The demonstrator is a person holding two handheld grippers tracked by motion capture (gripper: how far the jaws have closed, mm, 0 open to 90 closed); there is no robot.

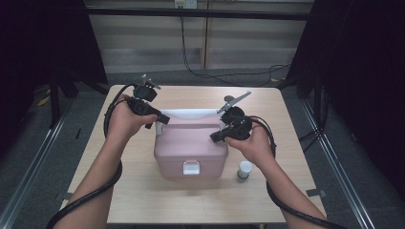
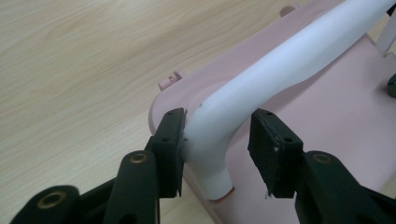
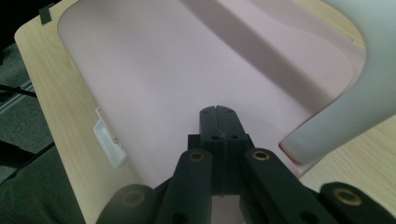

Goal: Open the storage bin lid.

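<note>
Straddling the white curved plastic handle (image 2: 280, 70) at its left end, the left tool (image 2: 217, 149) has one pad touching it and the other just apart — not clamped. That handle arches over the pink plastic lidded box (image 1: 191, 152) at the middle of the pale wooden table (image 1: 143, 200). Farther right, the right tool (image 3: 218, 122) is clenched empty over the lid — a small white-capped jar (image 1: 245, 169) stands just beside the box.

The pale wood-grain worktop (image 1: 143, 200) looks matt and smooth, the pink plastic box (image 1: 188, 152) has a soft satin lid, its curved white plastic handle (image 2: 289, 65) is smooth and faintly glossy.
</note>
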